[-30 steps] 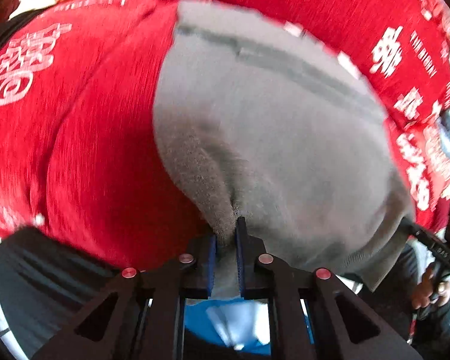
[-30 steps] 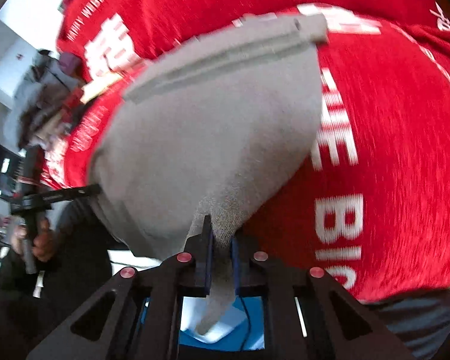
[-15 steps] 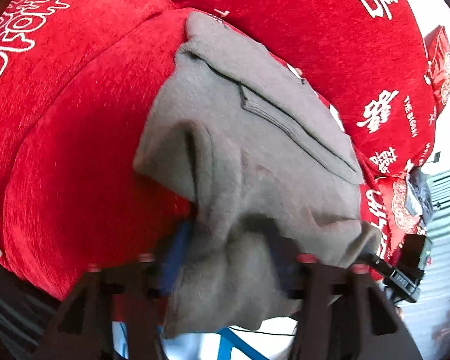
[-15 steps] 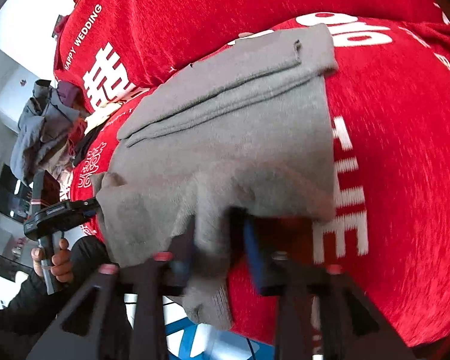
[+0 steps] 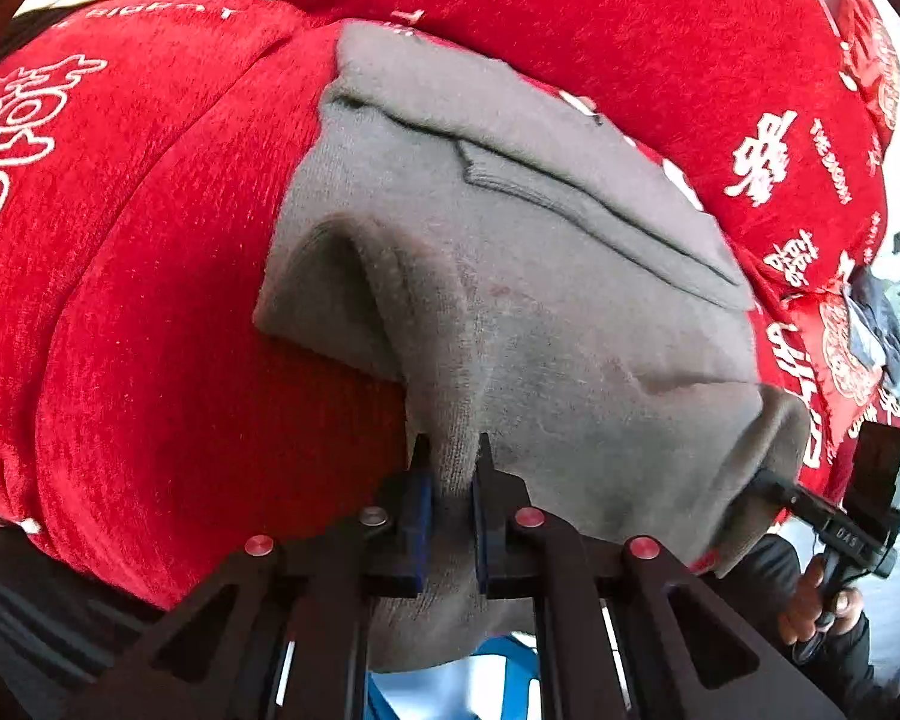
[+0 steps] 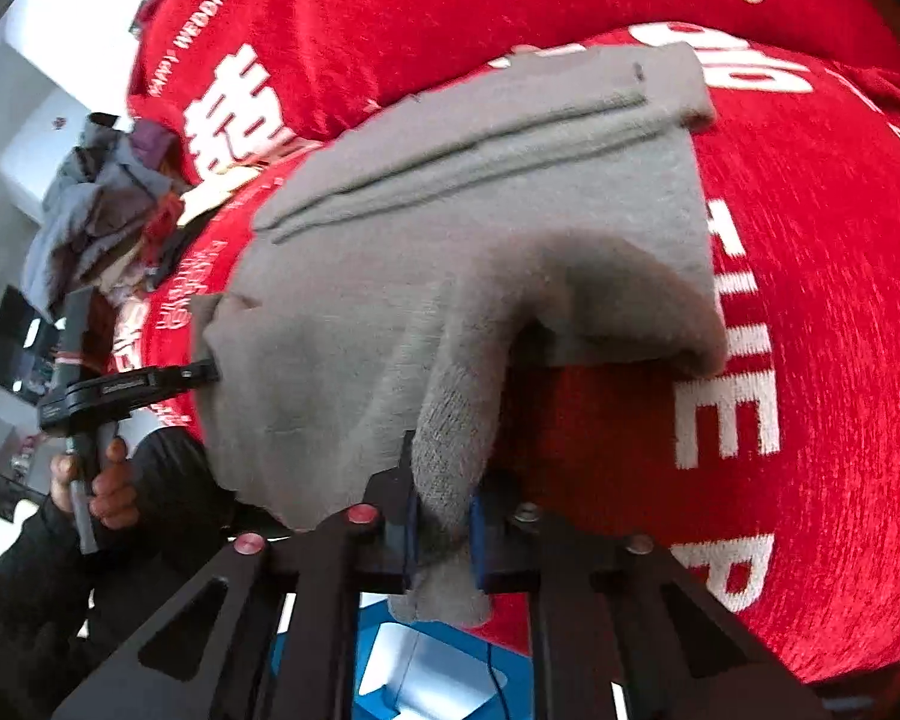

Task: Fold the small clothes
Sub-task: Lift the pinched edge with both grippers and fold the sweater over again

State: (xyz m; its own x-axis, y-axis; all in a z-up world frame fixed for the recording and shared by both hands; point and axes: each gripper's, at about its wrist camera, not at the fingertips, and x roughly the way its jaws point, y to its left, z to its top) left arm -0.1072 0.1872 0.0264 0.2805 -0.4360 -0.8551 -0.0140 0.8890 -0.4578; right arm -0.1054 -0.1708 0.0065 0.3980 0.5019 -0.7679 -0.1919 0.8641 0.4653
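A small grey knit garment (image 5: 540,276) lies on a red cloth with white lettering (image 5: 150,300). Its far edge rests flat with a seamed band across it. My left gripper (image 5: 453,450) is shut on the garment's near left corner, which bunches between the blue pads. My right gripper (image 6: 444,480) is shut on the near right corner of the same garment (image 6: 450,228). Both near corners are lifted and curl over the cloth. Each gripper shows in the other's view, at the garment's opposite corner.
The red cloth (image 6: 810,330) covers the whole work surface and a raised part behind it. A pile of grey and dark clothes (image 6: 102,198) lies at the far left in the right wrist view. A blue object (image 6: 438,672) shows below the table's edge.
Both grippers have carried the garment's near edge forward over the cloth, and the garment has gone from hanging stretched to bunched with a rolled near edge. The views are sharper now.
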